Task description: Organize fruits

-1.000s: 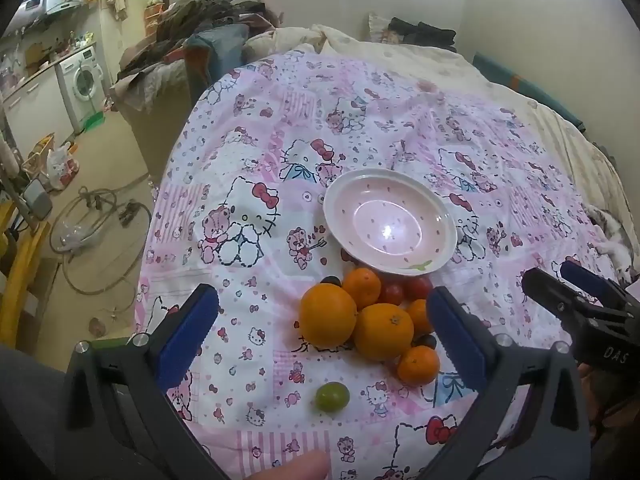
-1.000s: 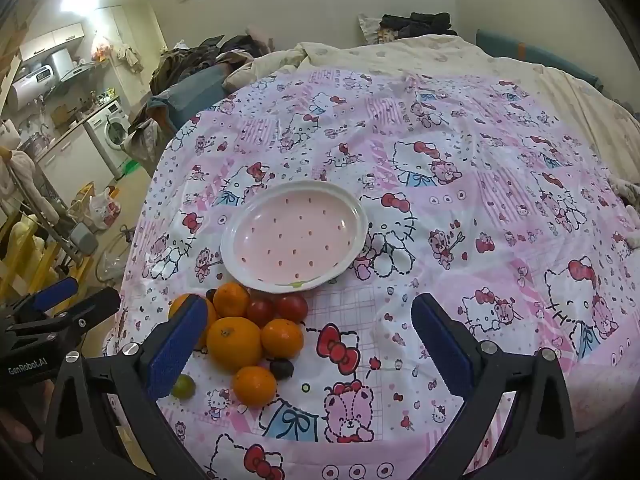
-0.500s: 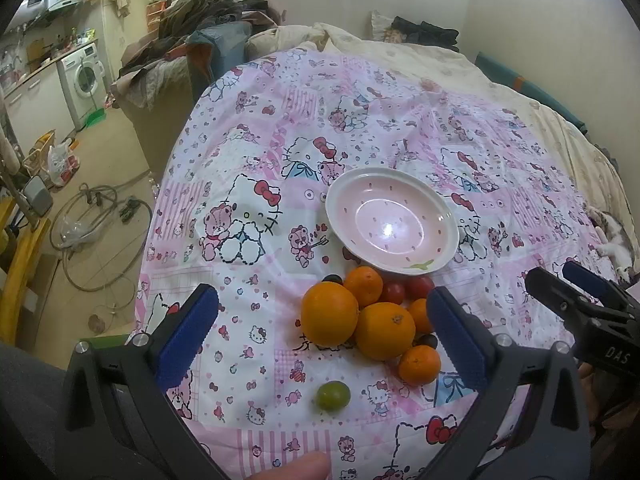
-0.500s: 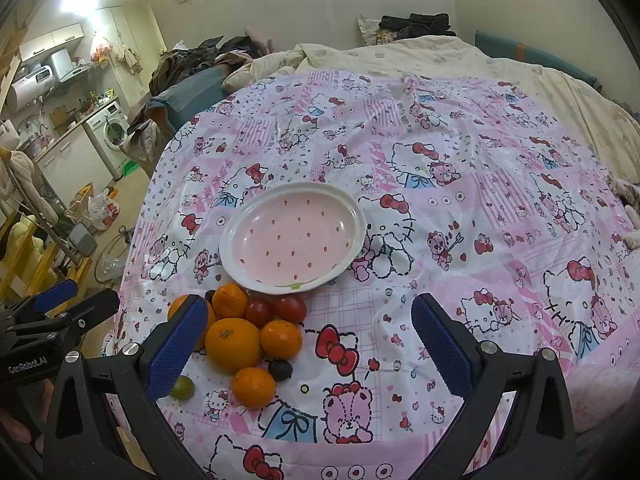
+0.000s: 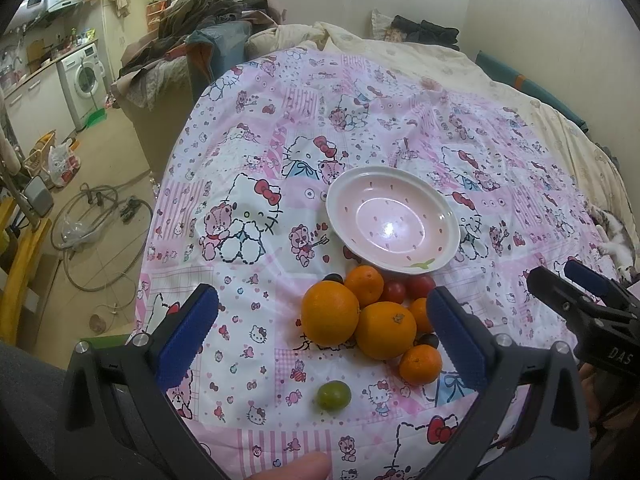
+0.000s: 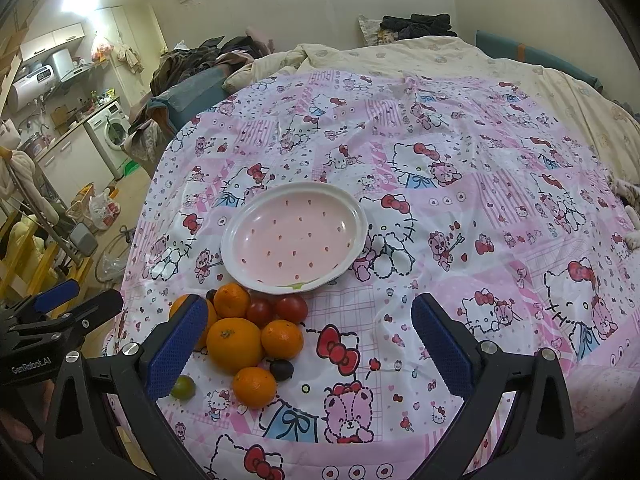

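Note:
A pink plate with a white rim lies empty on the Hello Kitty cloth. Just in front of it sits a pile of fruit: two big oranges, several small tangerines, two red tomatoes, dark plums and a lone green fruit. My left gripper is open and empty, hovering above the pile. My right gripper is open and empty, to the right of the pile.
The cloth covers a bed with a cream quilt behind. A heap of clothes lies at the far left corner. The bed's left edge drops to a floor with hoses and a washing machine. A cat lies at right.
Both grippers have drifted very slightly; the fruit and the plate have not moved. Both stay open and empty.

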{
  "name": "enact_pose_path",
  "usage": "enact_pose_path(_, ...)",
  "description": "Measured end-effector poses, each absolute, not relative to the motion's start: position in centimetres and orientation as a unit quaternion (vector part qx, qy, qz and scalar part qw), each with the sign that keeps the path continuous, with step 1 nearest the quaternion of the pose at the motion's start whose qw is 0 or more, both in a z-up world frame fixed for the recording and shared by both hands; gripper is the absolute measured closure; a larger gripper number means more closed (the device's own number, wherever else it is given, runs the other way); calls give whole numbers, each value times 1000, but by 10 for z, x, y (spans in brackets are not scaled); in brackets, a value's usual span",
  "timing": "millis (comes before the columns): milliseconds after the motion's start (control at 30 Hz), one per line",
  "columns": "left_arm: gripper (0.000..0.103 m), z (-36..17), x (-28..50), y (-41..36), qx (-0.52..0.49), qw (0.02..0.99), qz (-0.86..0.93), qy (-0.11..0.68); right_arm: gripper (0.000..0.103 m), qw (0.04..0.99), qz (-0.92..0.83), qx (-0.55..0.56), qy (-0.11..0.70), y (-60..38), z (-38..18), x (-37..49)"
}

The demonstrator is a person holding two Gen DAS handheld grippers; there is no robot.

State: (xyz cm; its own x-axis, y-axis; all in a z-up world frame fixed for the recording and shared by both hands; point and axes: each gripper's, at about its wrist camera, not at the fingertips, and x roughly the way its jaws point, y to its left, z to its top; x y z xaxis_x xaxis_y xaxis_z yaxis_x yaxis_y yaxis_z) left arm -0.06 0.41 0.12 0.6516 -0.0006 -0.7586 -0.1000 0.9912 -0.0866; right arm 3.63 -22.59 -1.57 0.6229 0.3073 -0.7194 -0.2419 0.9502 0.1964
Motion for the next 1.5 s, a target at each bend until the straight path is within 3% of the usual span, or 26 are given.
enact_pose_path(1500, 0, -9, -2, 4, -53, 906, 34, 418, 0, 896, 145, 37, 418, -226, -25, 41)
